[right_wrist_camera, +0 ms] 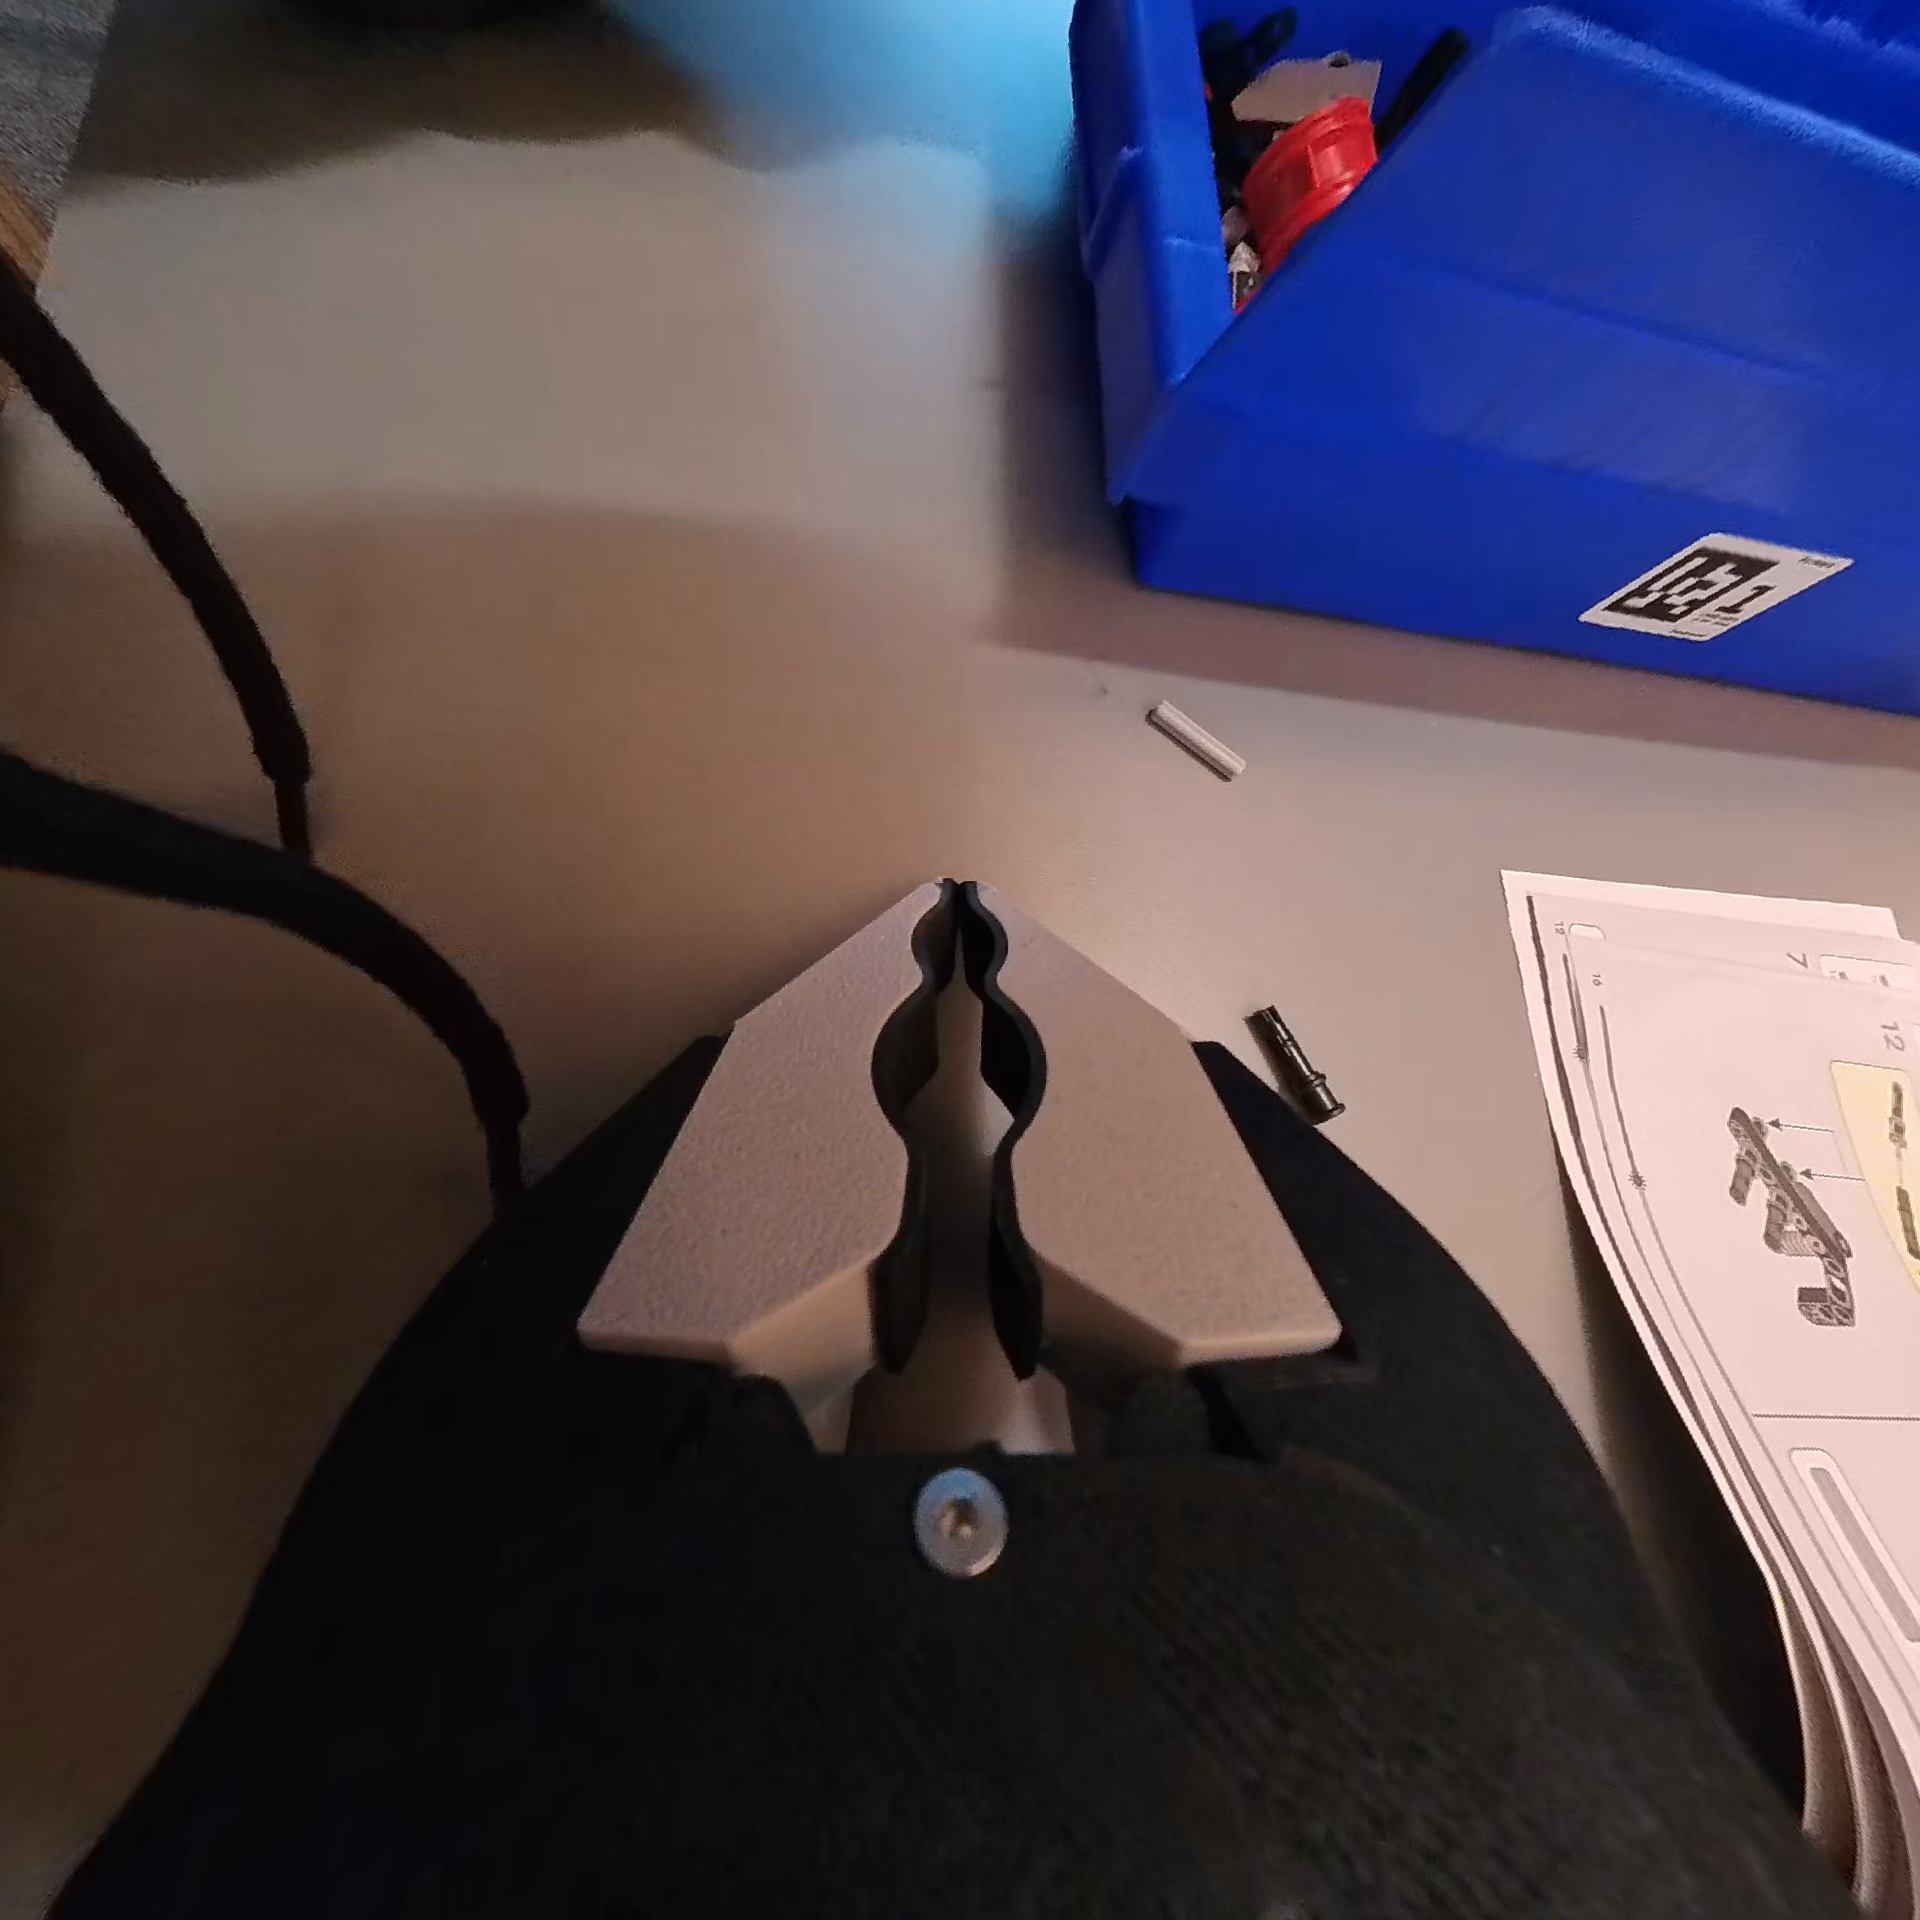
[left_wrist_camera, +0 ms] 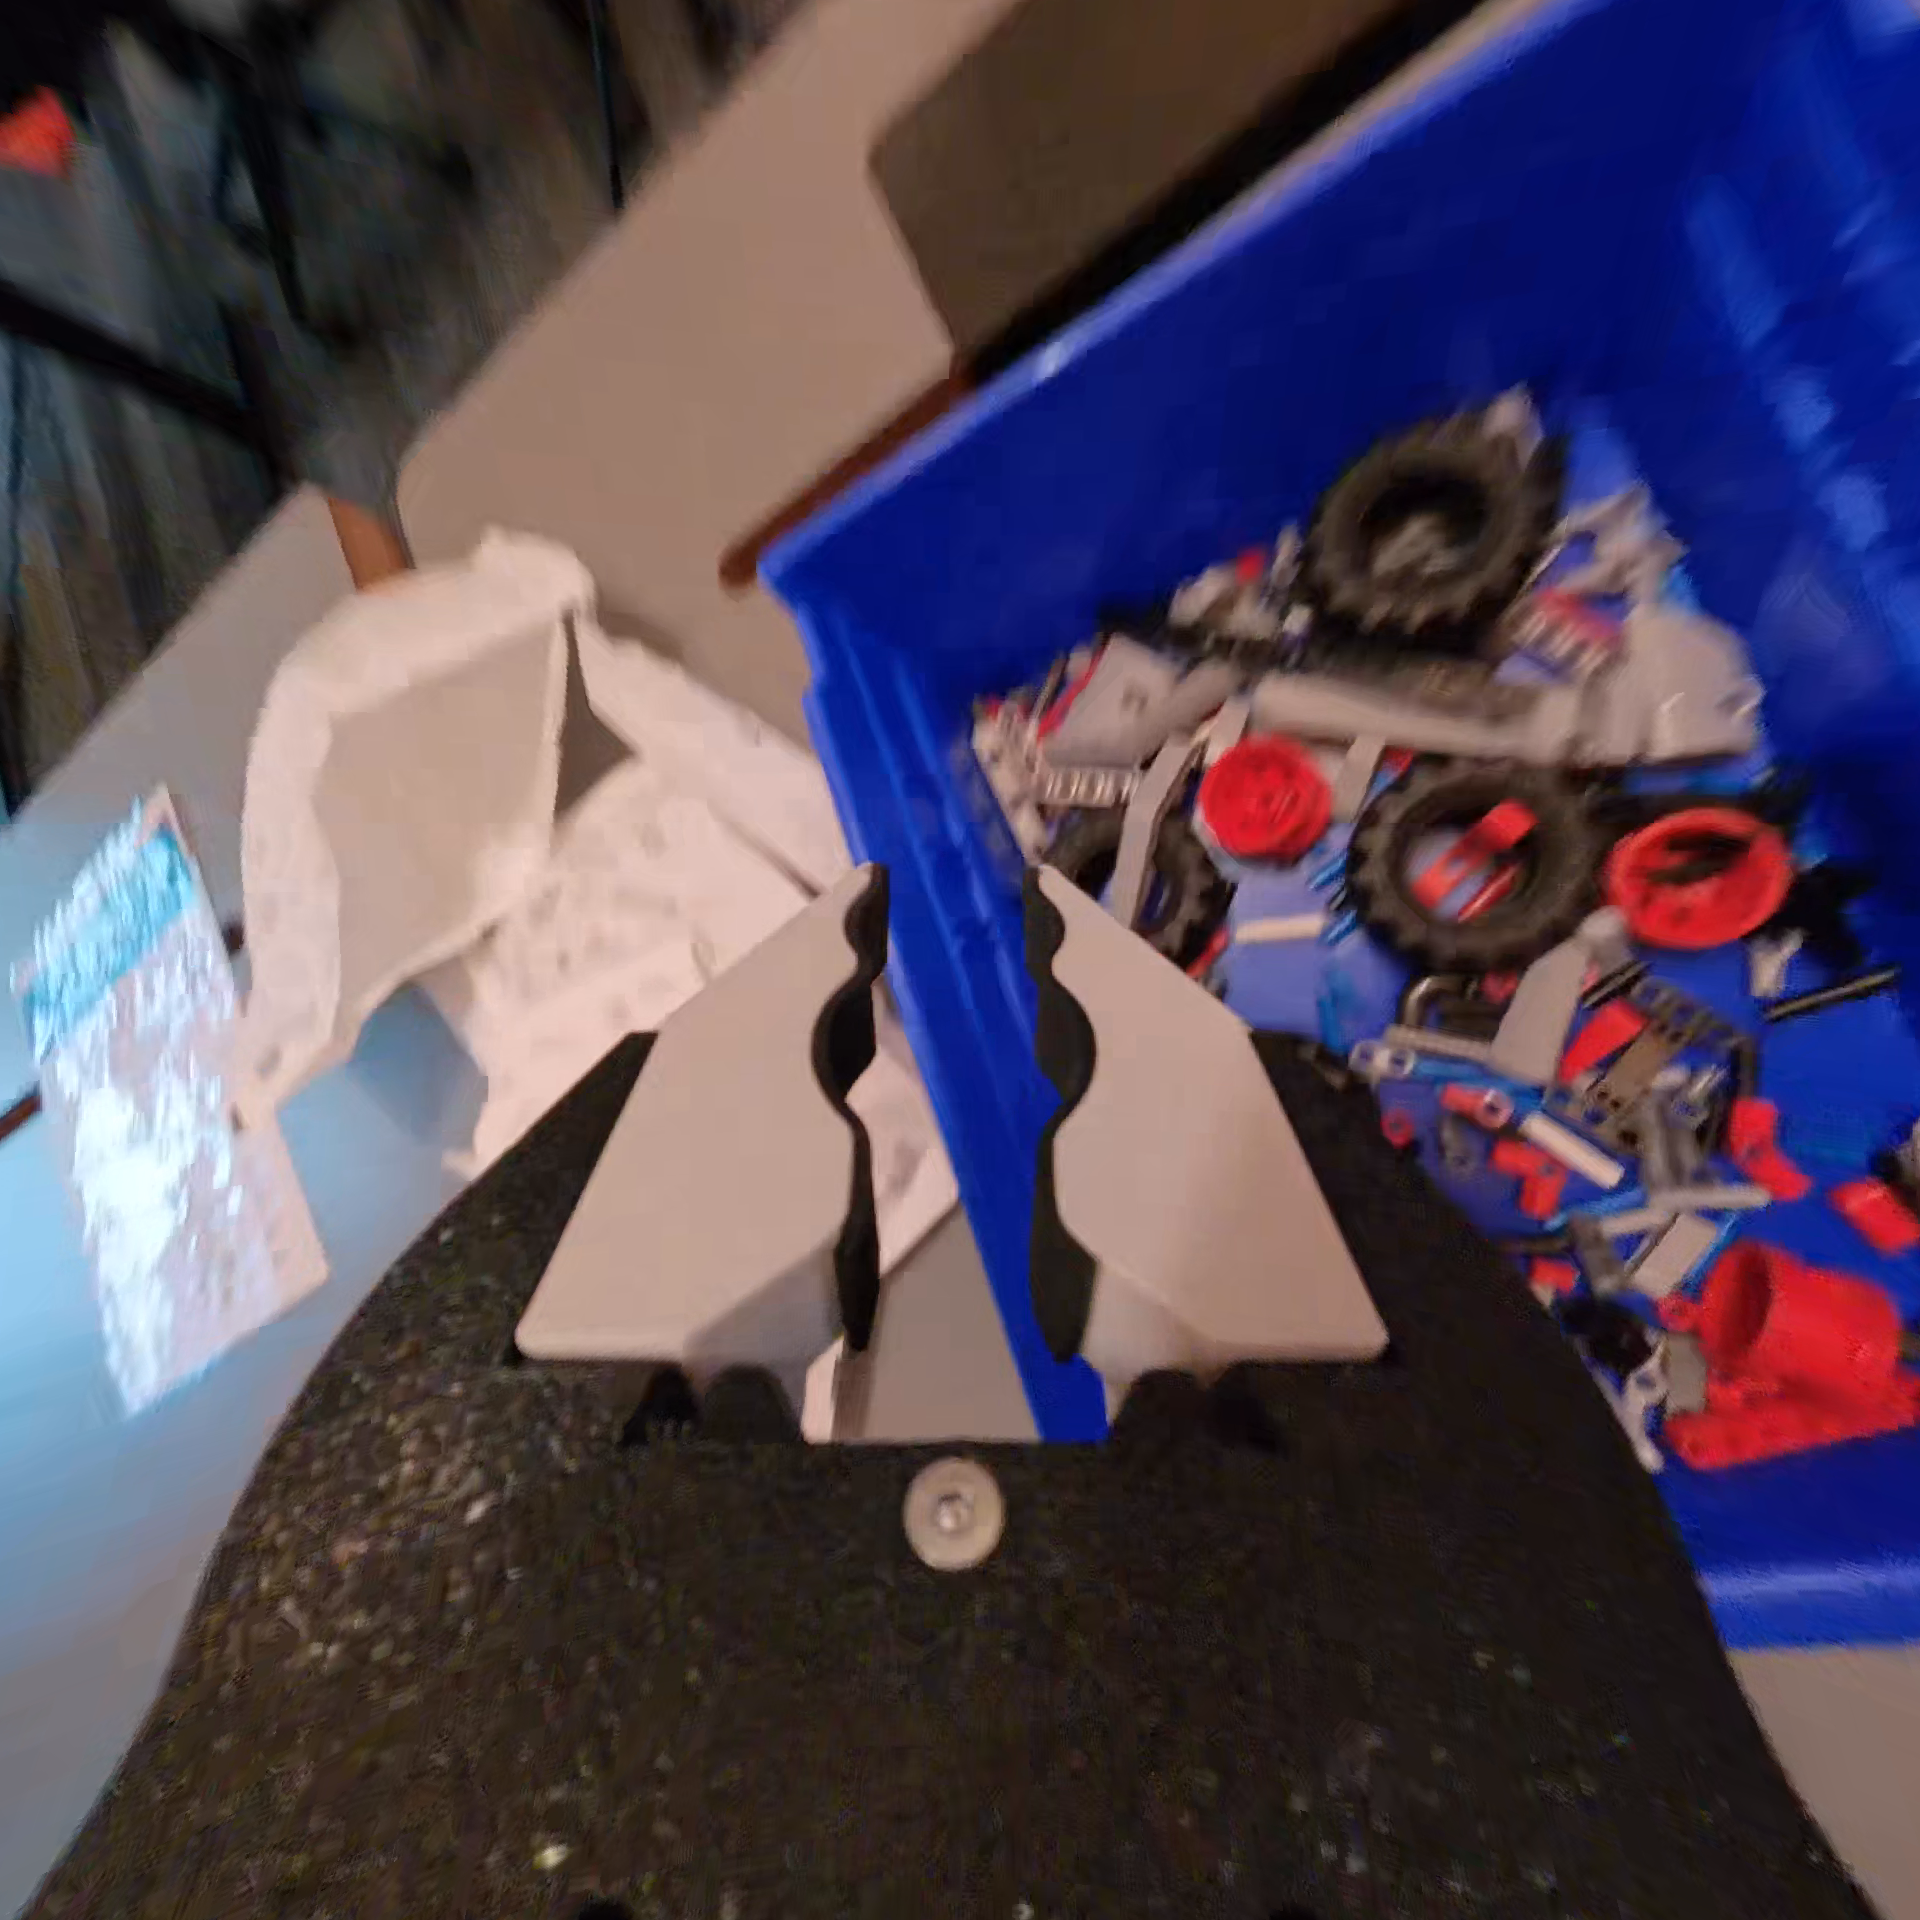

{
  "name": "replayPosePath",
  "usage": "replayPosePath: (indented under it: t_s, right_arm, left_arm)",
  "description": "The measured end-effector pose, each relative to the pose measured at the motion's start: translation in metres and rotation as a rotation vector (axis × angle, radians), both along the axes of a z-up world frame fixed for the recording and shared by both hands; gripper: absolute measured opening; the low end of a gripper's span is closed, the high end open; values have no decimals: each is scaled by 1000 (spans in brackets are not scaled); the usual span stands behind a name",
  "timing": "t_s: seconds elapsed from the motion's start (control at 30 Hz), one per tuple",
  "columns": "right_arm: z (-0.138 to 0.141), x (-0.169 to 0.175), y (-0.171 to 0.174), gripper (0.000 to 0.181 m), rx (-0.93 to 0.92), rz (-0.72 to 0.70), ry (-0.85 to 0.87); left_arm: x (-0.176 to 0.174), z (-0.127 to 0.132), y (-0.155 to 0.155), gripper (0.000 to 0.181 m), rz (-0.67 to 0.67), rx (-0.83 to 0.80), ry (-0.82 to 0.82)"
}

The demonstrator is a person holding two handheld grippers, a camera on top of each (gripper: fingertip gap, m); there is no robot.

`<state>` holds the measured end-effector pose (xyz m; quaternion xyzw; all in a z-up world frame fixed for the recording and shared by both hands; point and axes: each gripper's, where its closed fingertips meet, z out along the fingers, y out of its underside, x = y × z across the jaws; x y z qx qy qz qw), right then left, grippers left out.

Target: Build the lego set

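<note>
Nearby, blue bin and instruction pages occupy grey table.

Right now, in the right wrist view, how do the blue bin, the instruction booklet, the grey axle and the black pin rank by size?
1. blue bin
2. instruction booklet
3. grey axle and black pin: similar in size, too close to rank.

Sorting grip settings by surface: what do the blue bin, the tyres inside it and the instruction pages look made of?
Blue bin: moulded plastic, smooth, slightly glossy, with ribbed walls. Tyres: probably rubber, matte black with a knobbly tread, though blurred. Instruction pages: thin printed paper, matte, stacked with fanned edges.
</note>
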<state>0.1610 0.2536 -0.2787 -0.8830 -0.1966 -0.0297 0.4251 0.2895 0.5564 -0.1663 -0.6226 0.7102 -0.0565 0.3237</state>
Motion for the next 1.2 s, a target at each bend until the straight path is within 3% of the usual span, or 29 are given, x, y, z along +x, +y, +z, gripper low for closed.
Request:
replayPosePath:
  t_s: [0.03,0.4,0.53,0.7,0.83,1.2]
  right_arm:
    - [0,0,0,0,1,0,-3]
    - [1,0,0,0,11,0,-22]
    - [1,0,0,0,11,1,-23]
    - [1,-1,0,0,14,1,-29]
    - [1,0,0,0,15,1,-31]
    - [1,0,0,0,19,1,-39]
  left_arm:
    - [9,6,-6,23,-35,-8,-57]
    - [43,13,-4,18,-56,-44,-243]
    - [47,1,-10,18,-81,-82,-212]
    - [44,-7,0,17,-59,30,-146]
    - [46,-15,-5,17,-75,-5,-125]
    - [45,-17,-3,16,-83,36,-104]
